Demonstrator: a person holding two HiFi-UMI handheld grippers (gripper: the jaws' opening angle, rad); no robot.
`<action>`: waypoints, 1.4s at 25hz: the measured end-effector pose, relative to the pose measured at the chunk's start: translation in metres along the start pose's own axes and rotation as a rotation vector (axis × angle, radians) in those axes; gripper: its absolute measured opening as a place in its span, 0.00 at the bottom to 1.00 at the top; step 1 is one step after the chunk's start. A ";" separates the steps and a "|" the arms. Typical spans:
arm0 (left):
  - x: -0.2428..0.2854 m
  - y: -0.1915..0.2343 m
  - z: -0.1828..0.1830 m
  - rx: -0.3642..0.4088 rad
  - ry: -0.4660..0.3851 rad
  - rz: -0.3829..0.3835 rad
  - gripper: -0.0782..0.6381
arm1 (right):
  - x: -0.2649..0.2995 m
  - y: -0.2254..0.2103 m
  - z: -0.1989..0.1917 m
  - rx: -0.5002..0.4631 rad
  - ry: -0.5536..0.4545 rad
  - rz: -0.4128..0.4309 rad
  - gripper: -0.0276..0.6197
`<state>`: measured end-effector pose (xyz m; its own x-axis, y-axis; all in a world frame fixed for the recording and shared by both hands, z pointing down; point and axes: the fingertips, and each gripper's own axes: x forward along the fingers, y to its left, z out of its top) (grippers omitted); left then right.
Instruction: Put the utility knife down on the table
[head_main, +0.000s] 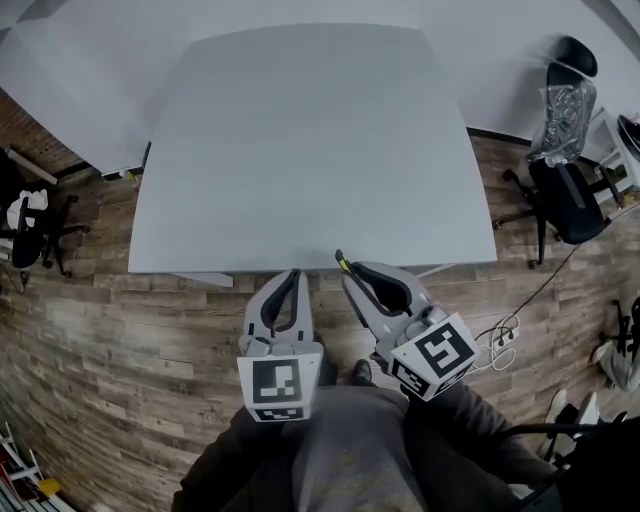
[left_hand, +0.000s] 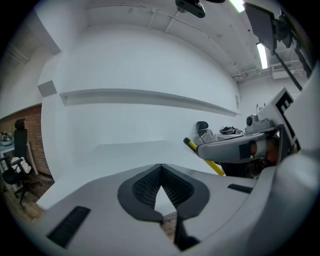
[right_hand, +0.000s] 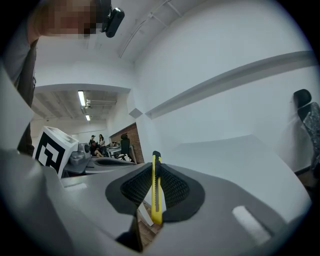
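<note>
Two fingers (right_hand: 175, 190) of the right gripper (right_hand: 155, 167) are clenched on the utility knife (right_hand: 156, 202), held on edge with its tip just at the near edge of the desk (head_main: 300, 150). The left gripper (left_hand: 161, 167), short of the desk, is closed on nothing. Released here, the knife would probably miss the desk and drop to the floor (head_main: 150, 330).

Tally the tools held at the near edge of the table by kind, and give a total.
grippers: 2, the left gripper and the right gripper
utility knife: 1, clamped between the right gripper's fingers
total: 3
</note>
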<state>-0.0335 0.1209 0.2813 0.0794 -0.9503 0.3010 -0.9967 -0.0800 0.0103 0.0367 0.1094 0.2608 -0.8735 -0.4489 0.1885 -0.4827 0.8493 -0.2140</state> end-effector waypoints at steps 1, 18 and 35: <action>0.003 0.006 0.001 -0.002 0.000 -0.007 0.11 | 0.007 0.000 0.001 -0.001 0.003 -0.004 0.12; 0.068 0.053 0.009 -0.005 0.031 -0.028 0.11 | 0.077 -0.042 0.012 0.020 0.024 -0.025 0.12; 0.180 0.025 0.051 0.041 0.069 0.036 0.11 | 0.102 -0.167 0.047 0.070 -0.022 0.039 0.12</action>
<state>-0.0432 -0.0678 0.2868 0.0411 -0.9298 0.3657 -0.9974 -0.0600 -0.0405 0.0253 -0.0909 0.2706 -0.8923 -0.4230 0.1577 -0.4513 0.8447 -0.2877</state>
